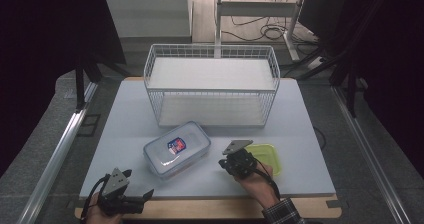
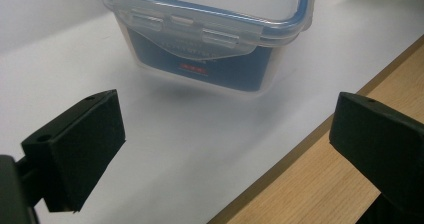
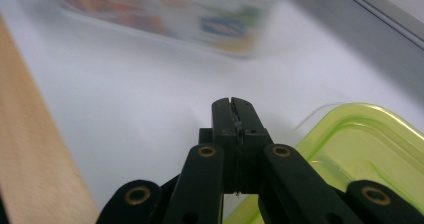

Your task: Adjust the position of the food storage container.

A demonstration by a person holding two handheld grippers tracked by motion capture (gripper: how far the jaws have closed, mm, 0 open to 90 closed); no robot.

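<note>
- The clear lidded container [image 1: 176, 148] is sitting at the desk's [image 1: 120, 134] centre, untouched, nothing stowed yet.
- The right gripper [image 1: 223, 163], fingers pressed together and empty, is hovering at its four o'clock beside the green container [image 1: 267, 156].
- The left gripper [image 1: 141, 194], fingers wide, is waiting at seven o'clock.

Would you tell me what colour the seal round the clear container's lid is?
Blue; the lid's seal shows best in the left gripper view.
</note>
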